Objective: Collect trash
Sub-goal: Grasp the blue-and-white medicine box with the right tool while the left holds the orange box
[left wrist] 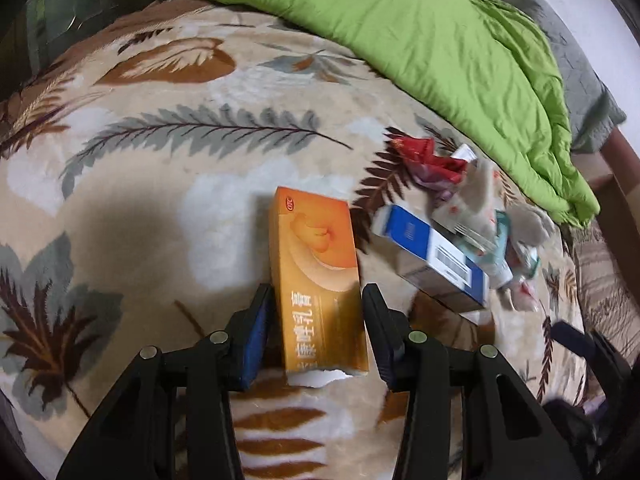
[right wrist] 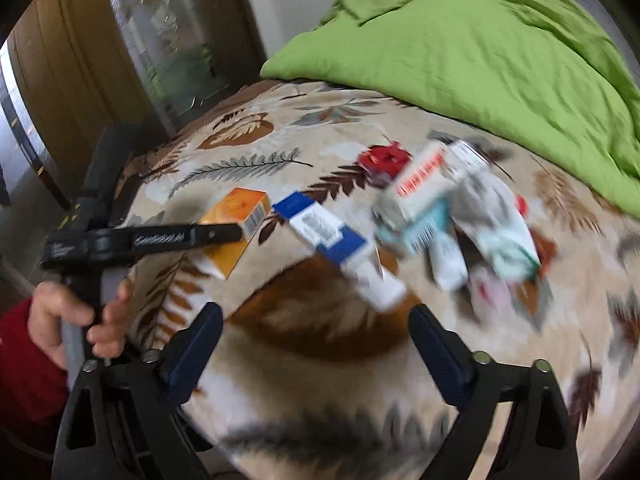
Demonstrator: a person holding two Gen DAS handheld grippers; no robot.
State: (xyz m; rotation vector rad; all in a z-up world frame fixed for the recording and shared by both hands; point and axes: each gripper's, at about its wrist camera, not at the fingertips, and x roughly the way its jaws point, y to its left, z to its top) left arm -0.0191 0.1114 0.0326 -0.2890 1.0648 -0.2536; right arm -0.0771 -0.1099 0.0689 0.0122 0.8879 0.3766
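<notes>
On the leaf-print blanket (left wrist: 160, 208), the left gripper (left wrist: 318, 292) clamps the orange box (left wrist: 320, 280), its long axis running straight away along the fingers, while right of it the right gripper (right wrist: 316, 312) gapes empty before the blue-and-white box (right wrist: 340, 248).

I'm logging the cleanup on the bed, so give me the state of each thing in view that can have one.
orange box: lying flat on the blanket, near end torn open, between the left jaws.
left gripper: jaws shut on the orange box.
right gripper: jaws wide, nothing between them.
blue and white box: lying on its side, apart from the orange box.
red wrapper: crumpled.
green quilt: bunched up, rumpled.
</notes>
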